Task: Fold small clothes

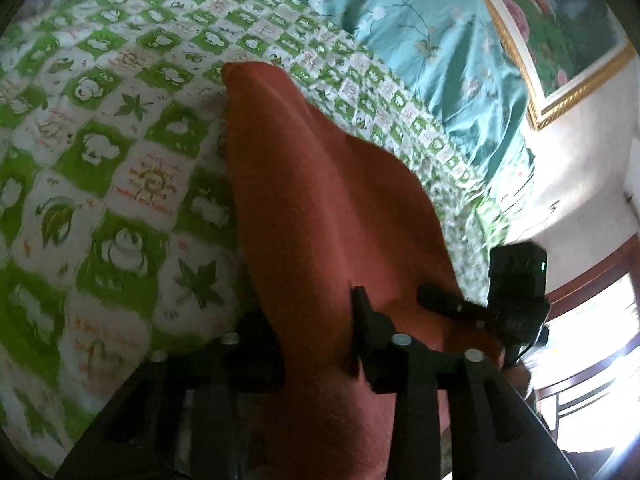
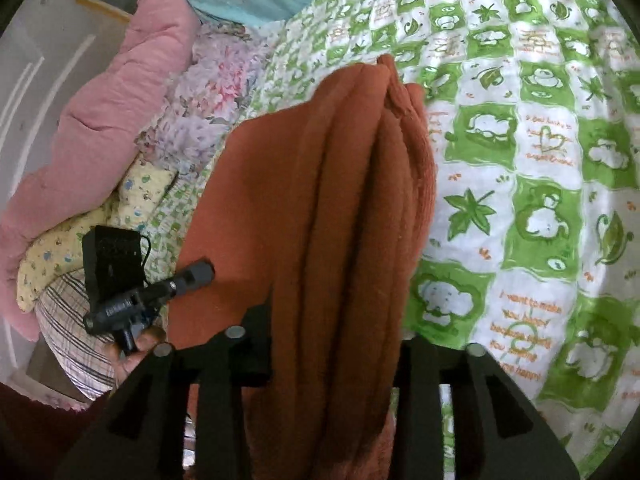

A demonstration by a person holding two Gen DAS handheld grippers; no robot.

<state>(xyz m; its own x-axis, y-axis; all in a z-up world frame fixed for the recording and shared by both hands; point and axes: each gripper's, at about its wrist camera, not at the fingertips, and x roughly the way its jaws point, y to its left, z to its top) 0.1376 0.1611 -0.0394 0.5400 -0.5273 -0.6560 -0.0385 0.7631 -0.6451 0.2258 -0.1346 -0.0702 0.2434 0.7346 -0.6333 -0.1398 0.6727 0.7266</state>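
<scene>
While both my hands angle downward over bed, each tool grips same rust-orange garment (image 1: 320,184). Left tool (image 1: 318,334): jaws part-closed, cloth bunched between fingers, pinched. Right tool (image 2: 334,342): jaws part-closed on thick gathered folds. Garment hangs from both tools, draped ahead of fingers in long vertical pleats, lifted above green-and-white checked bedsheet (image 2: 520,168). Fabric looks fuzzy, plain, no print. Beyond left tool, teal quilt (image 1: 420,32); off right tool's left, pink blanket (image 2: 120,92).

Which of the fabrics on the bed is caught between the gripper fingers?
The plain rust-orange garment; it hangs between both grippers' fingers. The green-checked bedsheet, pink quilt and teal cover lie untouched.
</scene>
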